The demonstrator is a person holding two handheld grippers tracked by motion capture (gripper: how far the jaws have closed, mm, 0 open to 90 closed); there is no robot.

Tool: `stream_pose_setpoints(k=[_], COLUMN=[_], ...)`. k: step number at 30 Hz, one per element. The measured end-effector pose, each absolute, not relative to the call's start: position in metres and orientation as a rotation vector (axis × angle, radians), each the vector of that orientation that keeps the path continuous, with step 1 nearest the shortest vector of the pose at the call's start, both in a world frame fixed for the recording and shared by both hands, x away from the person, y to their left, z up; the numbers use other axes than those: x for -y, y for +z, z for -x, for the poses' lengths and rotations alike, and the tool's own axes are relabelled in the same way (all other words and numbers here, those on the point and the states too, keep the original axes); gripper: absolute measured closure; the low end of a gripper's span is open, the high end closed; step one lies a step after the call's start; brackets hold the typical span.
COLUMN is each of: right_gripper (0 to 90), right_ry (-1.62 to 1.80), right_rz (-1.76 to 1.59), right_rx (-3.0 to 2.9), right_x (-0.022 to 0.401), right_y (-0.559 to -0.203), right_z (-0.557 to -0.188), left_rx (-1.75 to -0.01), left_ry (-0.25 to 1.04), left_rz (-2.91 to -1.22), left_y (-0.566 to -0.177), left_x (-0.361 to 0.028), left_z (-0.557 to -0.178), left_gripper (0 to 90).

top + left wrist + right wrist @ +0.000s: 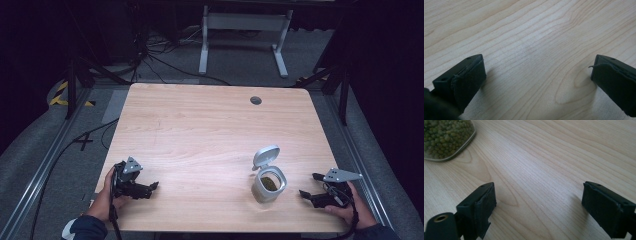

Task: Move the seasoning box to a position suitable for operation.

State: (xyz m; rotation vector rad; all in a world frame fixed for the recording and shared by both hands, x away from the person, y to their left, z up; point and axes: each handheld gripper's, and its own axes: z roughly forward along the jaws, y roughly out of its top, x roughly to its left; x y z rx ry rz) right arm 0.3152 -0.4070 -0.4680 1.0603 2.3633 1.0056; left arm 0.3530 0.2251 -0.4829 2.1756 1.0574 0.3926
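1. Two hand-held grippers rest low over a pale wooden table (pixel 200 130), one at each near corner, as we see from the high view.
2. Our left gripper (pixel 150 188) sits at the near left, held in the left hand (pixel 106 196), its jaws pointing right across the table.
3. From the left gripper view, we see its two black jaws spread wide apart with only bare wood grain between them; they hold nothing.
4. Our right gripper (pixel 306 189) sits at the near right, held in the right hand (pixel 350 210), its jaws pointing left toward a jar.
5. From the right gripper view, its jaws are also spread wide and hold nothing.
6. A small white jar (pixel 268 184) stands upright on the table, near the front edge and right of centre, just beside the right gripper but apart from it.
7. Its hinged lid (pixel 265 156) is flipped up and open at the far side.
8. Small green beans (pixel 444 135) fill the jar.
9. A round grey grommet (pixel 256 100) sits in the table near its far edge.
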Motion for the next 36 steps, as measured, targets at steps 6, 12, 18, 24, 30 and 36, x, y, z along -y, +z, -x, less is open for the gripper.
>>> stream_pose_setpoints(k=[6,12,18,24,30,36], right_gripper=[11.9,11.9,11.9,11.9,11.8,11.8], right_ry=[1.005,1.004,1.005,1.005,1.005,1.004], right_rz=[-1.062,-1.065,-1.064,-1.065,-1.065,-1.063], right_rx=[-2.364,-2.361,-2.361,-2.361,-2.361,-2.360], right_x=[0.407,0.407,0.407,0.407,0.407,0.407], right_y=[-0.468,-0.468,-0.468,-0.468,-0.468,-0.468], right_z=[-0.315,-0.315,-0.315,-0.315,-0.315,-0.315], left_rx=[-1.052,-1.013,-0.994,-0.948,-0.884,-0.800], left_ry=[0.396,0.402,0.386,0.417,0.409,0.430], left_rz=[-2.173,-2.185,-2.178,-2.217,-2.264,-2.253], left_y=[-0.483,-0.482,-0.479,-0.472,-0.465,-0.454], left_x=[-0.225,-0.228,-0.227,-0.222,-0.213,-0.198], left_z=[-0.353,-0.351,-0.351,-0.351,-0.352,-0.352], left_gripper=[0.2,2.2,13.4,39.5,72.4,88.6])
